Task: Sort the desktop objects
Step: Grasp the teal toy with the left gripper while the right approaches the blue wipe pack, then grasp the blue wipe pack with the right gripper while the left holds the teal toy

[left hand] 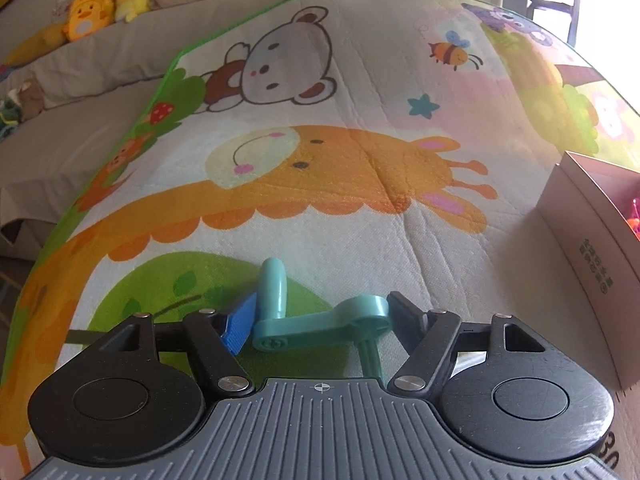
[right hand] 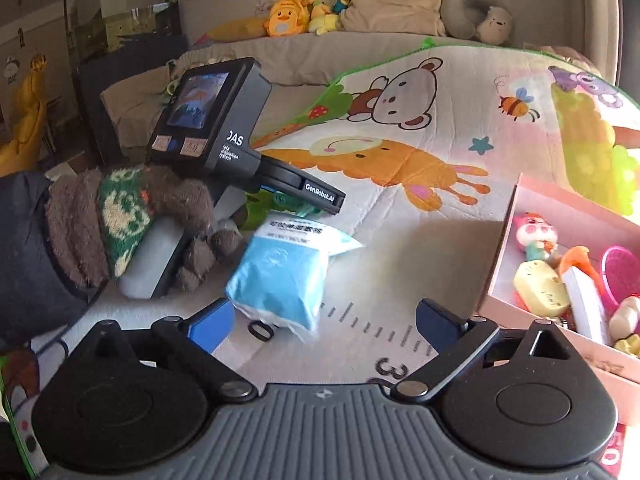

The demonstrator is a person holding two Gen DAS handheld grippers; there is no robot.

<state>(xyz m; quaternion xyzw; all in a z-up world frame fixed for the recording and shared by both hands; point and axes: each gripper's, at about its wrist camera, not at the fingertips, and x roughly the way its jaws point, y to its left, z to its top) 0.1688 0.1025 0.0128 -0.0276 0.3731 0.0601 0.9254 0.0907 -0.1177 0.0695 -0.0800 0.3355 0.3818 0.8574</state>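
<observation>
— What did I have on the left?
— My left gripper (left hand: 320, 320) sat low over the play mat (left hand: 360, 208), fingers set around a teal plastic crank (left hand: 320, 324). The blue pad (left hand: 240, 328) was just beside the crank's handle end; whether the jaws actually pinched it, I could not tell.
— And the right?
— My right gripper (right hand: 324, 320) was spread wide, nothing between its fingers. A blue packet (right hand: 284, 276) lay on the mat just ahead, nearer the left finger.
— The box?
— The pink box (right hand: 516, 240) stood at the mat's right edge, with small toys (right hand: 540, 276) inside. My gloved left hand (right hand: 124, 224) gripped the other device's handle.
</observation>
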